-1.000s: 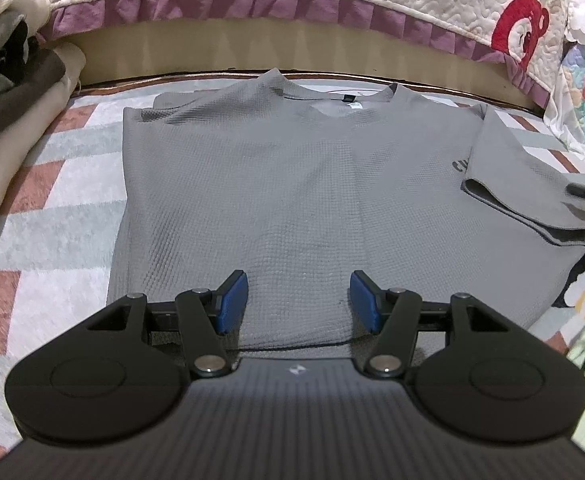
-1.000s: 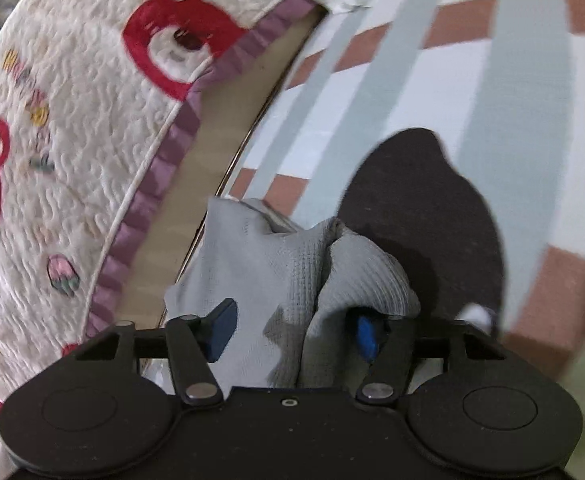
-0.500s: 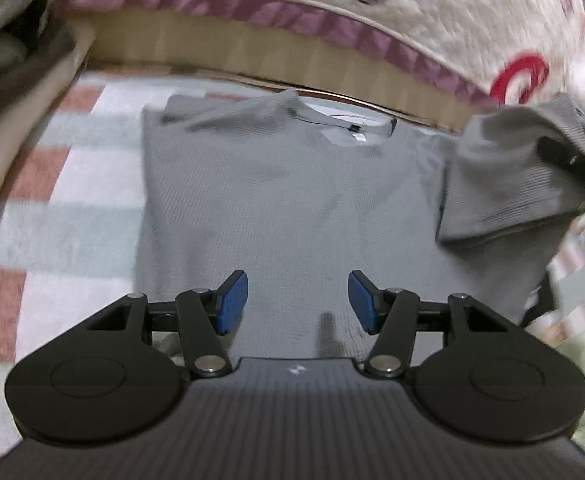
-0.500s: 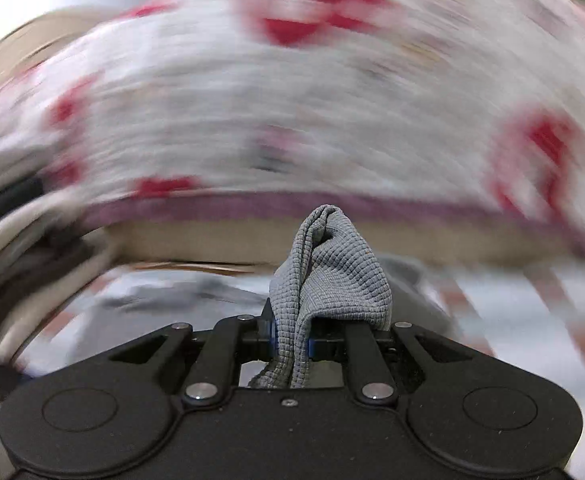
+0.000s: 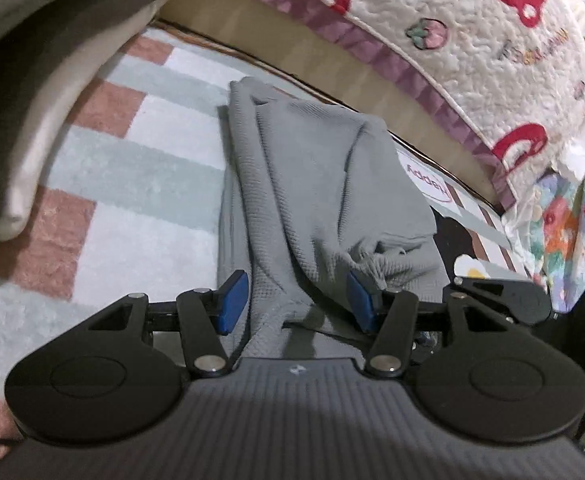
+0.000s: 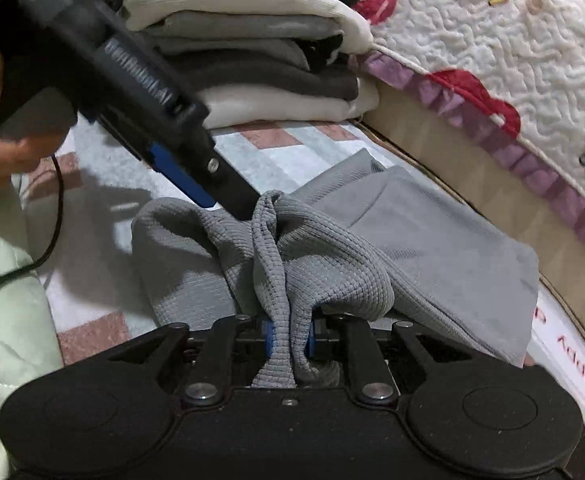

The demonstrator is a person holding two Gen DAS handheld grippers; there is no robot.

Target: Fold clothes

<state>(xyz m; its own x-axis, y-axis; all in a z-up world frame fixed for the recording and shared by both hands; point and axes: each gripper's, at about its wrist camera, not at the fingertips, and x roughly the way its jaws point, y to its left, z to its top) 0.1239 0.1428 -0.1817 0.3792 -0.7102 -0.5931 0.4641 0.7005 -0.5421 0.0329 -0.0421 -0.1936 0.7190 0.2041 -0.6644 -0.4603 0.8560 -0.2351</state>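
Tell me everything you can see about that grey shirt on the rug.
The grey shirt is a waffle-knit top, soft and creased. It lies on a checked rug beside the bed, one side folded over the body. The right gripper has its jaws shut on a bunched strip of the fabric. The left gripper is open, jaws either side of the cloth, one tip touching the bunch.

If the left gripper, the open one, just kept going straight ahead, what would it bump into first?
Probably the grey shirt: the left gripper already has the folded cloth between its open fingers. Beyond lies the bed's side, though depth is hard to judge.
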